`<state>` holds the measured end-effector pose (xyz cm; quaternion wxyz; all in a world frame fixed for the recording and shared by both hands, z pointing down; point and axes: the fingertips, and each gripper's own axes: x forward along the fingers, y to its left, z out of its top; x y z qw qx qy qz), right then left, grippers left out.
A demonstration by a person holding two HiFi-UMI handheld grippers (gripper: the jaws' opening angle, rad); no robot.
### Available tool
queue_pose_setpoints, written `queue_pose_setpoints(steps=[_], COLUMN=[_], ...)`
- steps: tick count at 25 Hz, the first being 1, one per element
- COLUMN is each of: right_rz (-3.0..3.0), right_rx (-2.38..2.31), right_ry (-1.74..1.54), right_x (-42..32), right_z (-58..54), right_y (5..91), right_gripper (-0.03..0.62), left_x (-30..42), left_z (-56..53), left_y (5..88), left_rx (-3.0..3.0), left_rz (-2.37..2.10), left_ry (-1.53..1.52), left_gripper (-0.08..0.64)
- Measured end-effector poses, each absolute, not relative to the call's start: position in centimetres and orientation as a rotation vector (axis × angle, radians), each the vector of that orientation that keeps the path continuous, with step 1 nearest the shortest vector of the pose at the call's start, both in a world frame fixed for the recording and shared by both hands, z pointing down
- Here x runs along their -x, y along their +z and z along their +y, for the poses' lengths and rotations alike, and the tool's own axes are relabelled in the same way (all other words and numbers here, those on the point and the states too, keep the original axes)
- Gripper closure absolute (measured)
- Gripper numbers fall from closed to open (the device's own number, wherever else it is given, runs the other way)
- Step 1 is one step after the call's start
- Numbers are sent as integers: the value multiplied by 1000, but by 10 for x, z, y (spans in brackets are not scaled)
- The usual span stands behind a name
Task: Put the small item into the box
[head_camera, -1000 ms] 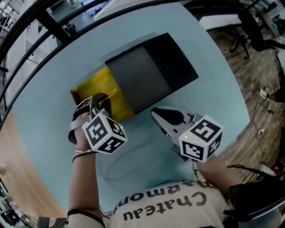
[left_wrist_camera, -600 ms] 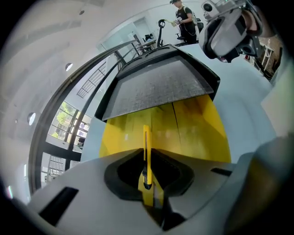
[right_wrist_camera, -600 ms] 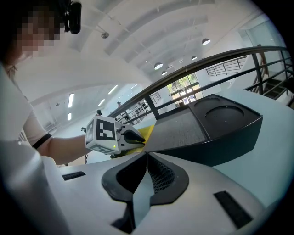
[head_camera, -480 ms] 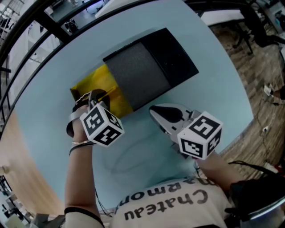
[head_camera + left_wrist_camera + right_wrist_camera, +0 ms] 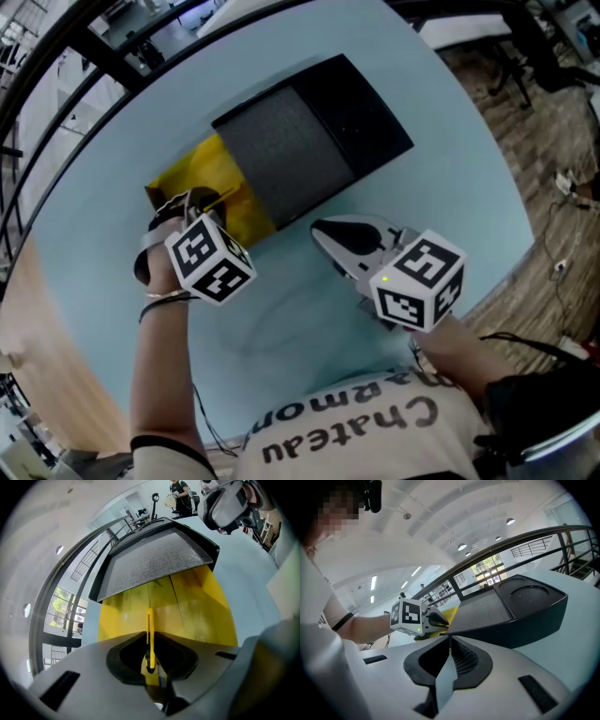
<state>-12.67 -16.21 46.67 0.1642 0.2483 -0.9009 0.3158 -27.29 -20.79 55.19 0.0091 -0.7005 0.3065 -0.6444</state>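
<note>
1. A round blue bench holds a black box.
2. The box sits in the middle of the bench, slanting from near left to far right.
3. A gray sheet covers the near-left half of the box.
4. A yellow part sticks out from under the gray sheet at the near-left end of the box.
5. The left tongs are over the yellow part.
6. In the left gripper view, the left tongs are closed on a thin yellow flap. The flap stands up on its edge between them.
7. The right tongs are near the box, on the near side, and point at it. They do not touch it.
8. In the right gripper view, the right tongs are closed with nothing in them.
9. That view also shows the left tongs at the yellow end of the box.
10. Each gripper has a cube with black and white squares.
</note>
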Motion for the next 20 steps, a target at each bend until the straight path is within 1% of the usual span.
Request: queue_pose_setpoints(steps=[20], right_rz=[-2557], right_rx=[-721], right_ry=[929], right_x=[120], right_z=[-156], right_y=[473], right_gripper=[554], left_x=[275], left_z=[-210], left_y=[555], left_rx=[2231], left_rz=[945], left_ry=[-2038], left_gripper=[512])
